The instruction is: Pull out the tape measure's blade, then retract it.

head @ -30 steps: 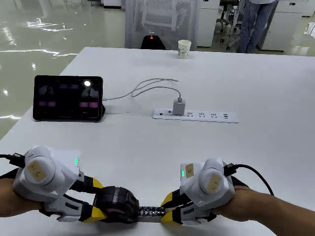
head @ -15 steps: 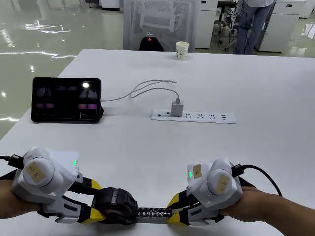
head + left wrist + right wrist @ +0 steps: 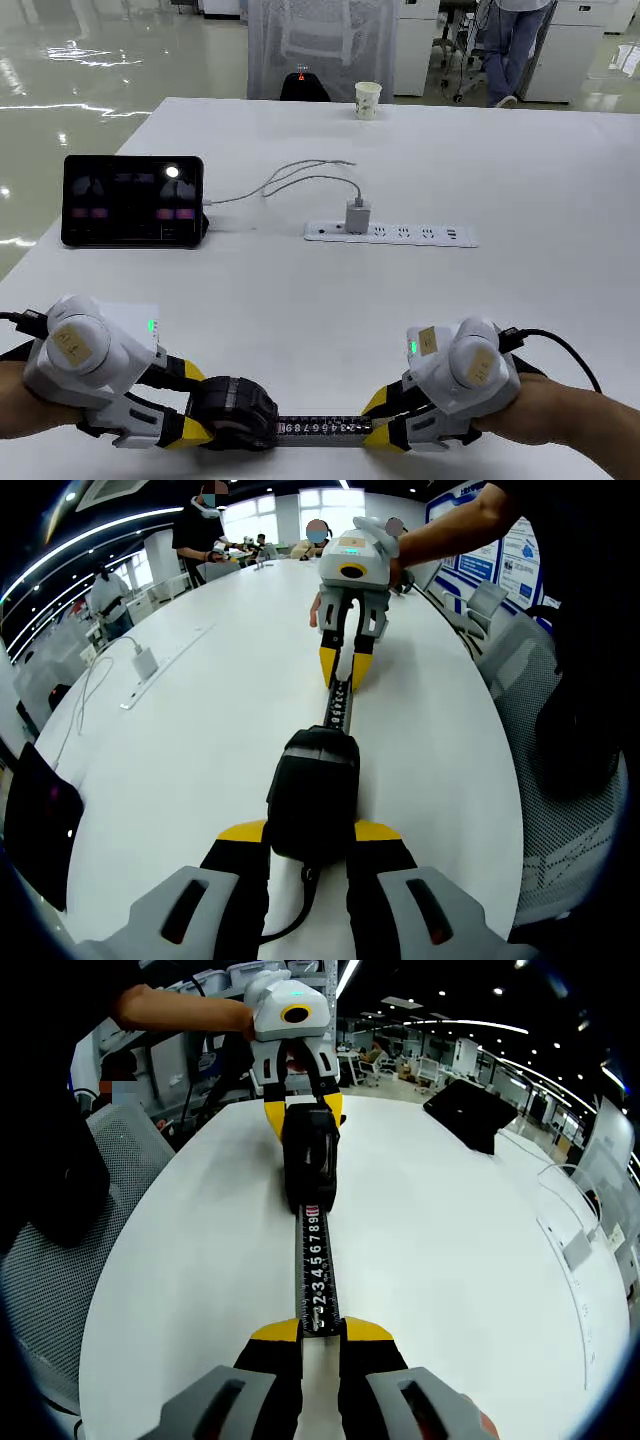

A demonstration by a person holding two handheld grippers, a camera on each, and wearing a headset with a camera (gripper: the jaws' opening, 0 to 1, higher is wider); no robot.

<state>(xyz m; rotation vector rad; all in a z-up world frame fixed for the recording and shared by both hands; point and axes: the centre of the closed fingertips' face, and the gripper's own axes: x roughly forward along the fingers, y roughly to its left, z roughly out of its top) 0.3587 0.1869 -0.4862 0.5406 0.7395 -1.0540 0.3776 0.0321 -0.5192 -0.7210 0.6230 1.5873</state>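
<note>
Left gripper (image 3: 195, 405): fingers clenched on the tape case (image 3: 235, 412), one yellow fingertip on each side of the black body. In the left gripper view the case sits squarely between the two fingertips, resting on the white surface (image 3: 300, 290).

Right gripper (image 3: 378, 420): fingers closed on the free end of the blade (image 3: 325, 428). In the right gripper view the blade end lies pinched between the yellow fingertips.

Blade: extended, running straight and flat along the surface from the case mouth to the right gripper. Printed digits 1 to 9 are legible on the exposed length.

Position: case and blade lie at the near edge of the surface, the case to the left, the two grippers facing each other along the blade.

Other items, well apart toward the far side: tablet (image 3: 132, 200) propped upright at left, screen lit; power strip (image 3: 400, 234) at centre with a charger (image 3: 359, 215) plugged in and a cable (image 3: 290, 180) leading to the tablet; paper cup (image 3: 368, 99) near the far edge.
</note>
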